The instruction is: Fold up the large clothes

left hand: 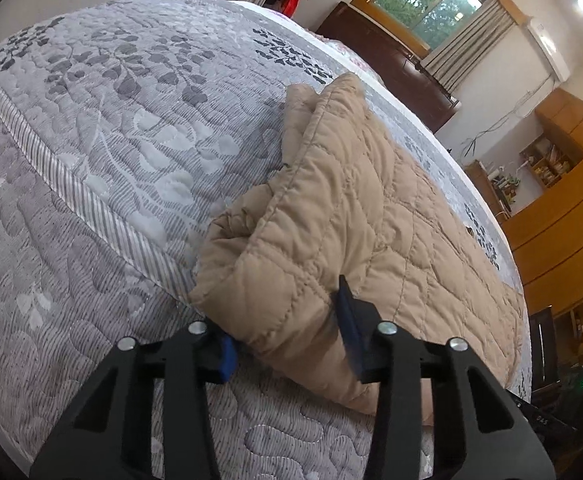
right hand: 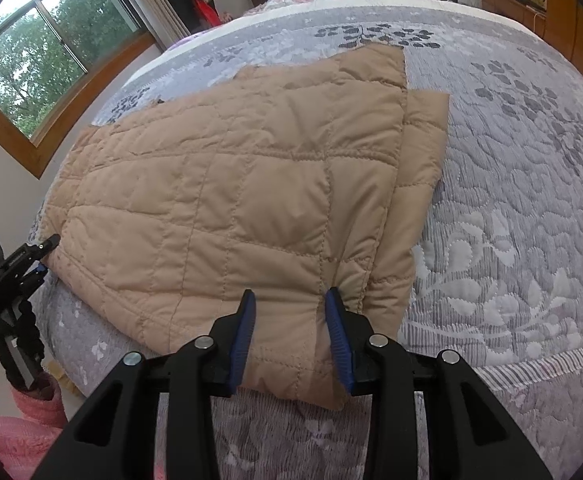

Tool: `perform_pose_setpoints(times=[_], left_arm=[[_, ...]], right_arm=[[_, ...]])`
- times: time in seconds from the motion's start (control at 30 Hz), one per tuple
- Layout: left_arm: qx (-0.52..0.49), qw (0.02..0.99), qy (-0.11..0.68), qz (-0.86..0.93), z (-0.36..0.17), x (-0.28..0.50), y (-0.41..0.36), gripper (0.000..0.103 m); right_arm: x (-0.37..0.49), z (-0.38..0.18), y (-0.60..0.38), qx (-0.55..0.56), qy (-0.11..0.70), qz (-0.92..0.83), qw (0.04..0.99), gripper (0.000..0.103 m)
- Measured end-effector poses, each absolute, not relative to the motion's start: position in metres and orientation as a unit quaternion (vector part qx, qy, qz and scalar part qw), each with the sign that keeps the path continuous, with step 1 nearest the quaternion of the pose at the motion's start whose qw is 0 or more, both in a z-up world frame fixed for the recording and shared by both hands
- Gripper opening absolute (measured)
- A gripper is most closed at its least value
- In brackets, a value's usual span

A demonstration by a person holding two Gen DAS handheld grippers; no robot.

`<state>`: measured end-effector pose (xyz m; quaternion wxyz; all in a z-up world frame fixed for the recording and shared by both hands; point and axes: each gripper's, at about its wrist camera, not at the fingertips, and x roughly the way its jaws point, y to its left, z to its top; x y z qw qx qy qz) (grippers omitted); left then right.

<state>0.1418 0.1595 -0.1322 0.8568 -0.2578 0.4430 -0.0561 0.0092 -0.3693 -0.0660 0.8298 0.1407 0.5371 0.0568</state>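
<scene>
Here the tan quilted padded jacket point(right hand: 251, 184) lies folded on the bed's grey leaf-patterned quilted cover point(right hand: 511, 220), its near hem at the bed's edge. The right gripper point(right hand: 289, 324) is clenched on a bunched fold of that hem, and the left gripper point(left hand: 287, 334) pinches the jacket's rolled corner between blue pads.

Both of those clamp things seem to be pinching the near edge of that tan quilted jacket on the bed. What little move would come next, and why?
Probably lift the near hem and carry it toward the far edge: each hand-held gripper, left and right, pinches the tan quilted jacket.
</scene>
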Motion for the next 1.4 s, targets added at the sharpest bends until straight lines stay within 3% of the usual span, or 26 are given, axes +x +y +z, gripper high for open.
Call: perform_pose_setpoints(times=[0.37,0.5,0.6,1.07,1.4], left_arm=[[-0.265,0.858,0.435,-0.069,-0.149,0.154,0.161,0.034],[-0.269,0.858,0.431,-0.074,-0.140,0.151,0.161,0.019],[-0.241,0.878,0.406,-0.077,-0.116,0.144,0.154,0.015],[-0.094,0.930,0.291,-0.204,0.000,0.106,0.060,0.013],[-0.002,0.897,0.306,-0.319,-0.005,0.099,-0.033,0.013]], right_arm=[[0.006,-0.081,-0.372,0.155,0.521,0.082,0.835,0.035],[0.001,-0.080,-0.371,0.152,0.513,0.078,0.841,0.035],[-0.003,-0.080,-0.374,0.157,0.508,0.080,0.843,0.035],[-0.008,-0.077,-0.400,0.205,0.514,0.094,0.827,0.035],[-0.006,-0.076,-0.399,0.203,0.519,0.089,0.826,0.035]])
